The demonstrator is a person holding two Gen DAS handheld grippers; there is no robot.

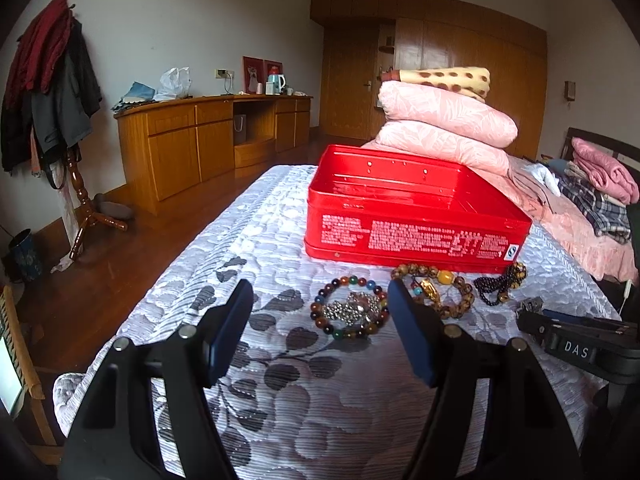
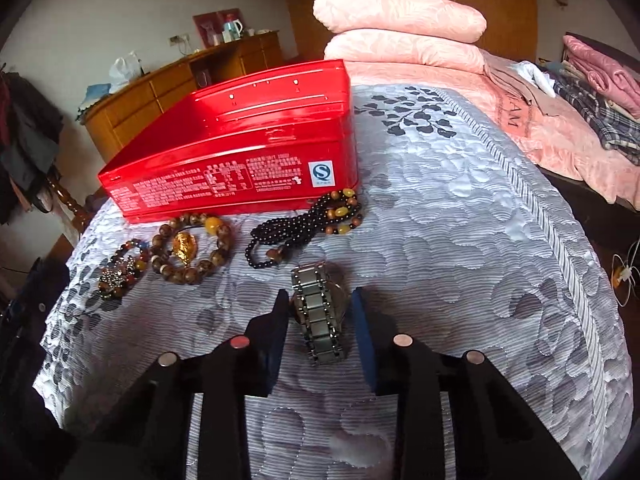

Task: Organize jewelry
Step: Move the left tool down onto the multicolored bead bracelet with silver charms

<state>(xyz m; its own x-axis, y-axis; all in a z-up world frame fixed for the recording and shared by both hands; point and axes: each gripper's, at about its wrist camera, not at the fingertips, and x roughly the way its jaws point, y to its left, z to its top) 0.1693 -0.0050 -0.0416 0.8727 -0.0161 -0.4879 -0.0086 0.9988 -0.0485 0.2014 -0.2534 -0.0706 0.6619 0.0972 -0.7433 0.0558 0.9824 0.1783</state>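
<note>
R gripper straddling metal watch on quilt, pads near but not clearly pinching, prob for lift into red tin. L gripper spread, empty, near bead bracelet.

Glossy red tin, metal watch (polished links), quilted cloth bedspread.

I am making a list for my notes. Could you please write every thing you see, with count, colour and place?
tin box: one, red, open, on the bed behind the jewelry
multicolour bead bracelet: one, silver piece inside it, leftmost
brown bead bracelet: one, gold charm inside, middle
black bead strand: one, amber beads, beside the tin corner
metal watch: one, silver, nearest
bedspread: one, white-grey leaf pattern
folded quilts: pink, stacked behind the tin
left tongs: open, empty
right tongs: around the watch, pads apart from it
</note>
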